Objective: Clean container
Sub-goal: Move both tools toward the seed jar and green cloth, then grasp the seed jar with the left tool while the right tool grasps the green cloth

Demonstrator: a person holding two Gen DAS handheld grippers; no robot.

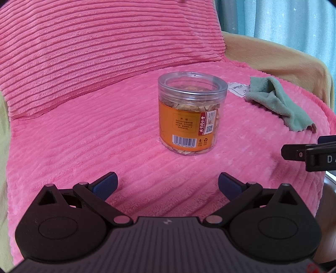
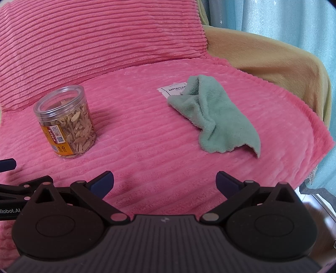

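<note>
Pink corduroy plush fills both views, and low in each frame my grippers hang over it. Seen from its own camera, my left gripper [image 1: 167,185] has its blue-padded fingers spread wide with nothing between them. My right gripper [image 2: 164,183] is spread just as wide and just as bare. At the right edge of the left view a black part of the right tool pokes in; at the left edge of the right view a piece of the left tool shows the same way.

Beyond the left fingertips, near the middle of that frame, the jar [image 1: 192,113] stands upright on the blanket [image 1: 105,147], apart from both grippers. It is a clear plastic cylinder with a clear screw lid on top. An orange label wraps its body, with a panel of small print, a barcode near the bottom, a red strip with white characters and a QR code. Through the clear wall I see pale, dry, flaky slices that fill it nearly to the lid. In the right view the jar [image 2: 66,122] sits at the left of the frame.

Farther right lies a crumpled pale green cloth [image 2: 216,114], well apart from the jar, partly over a white tag [image 2: 173,89] with dark lettering. At the top, a pink ribbed cushion [image 1: 94,46] leans behind the jar. Past it, upper right, are a tan throw [image 2: 273,63] and a light blue curtain [image 2: 283,19].
</note>
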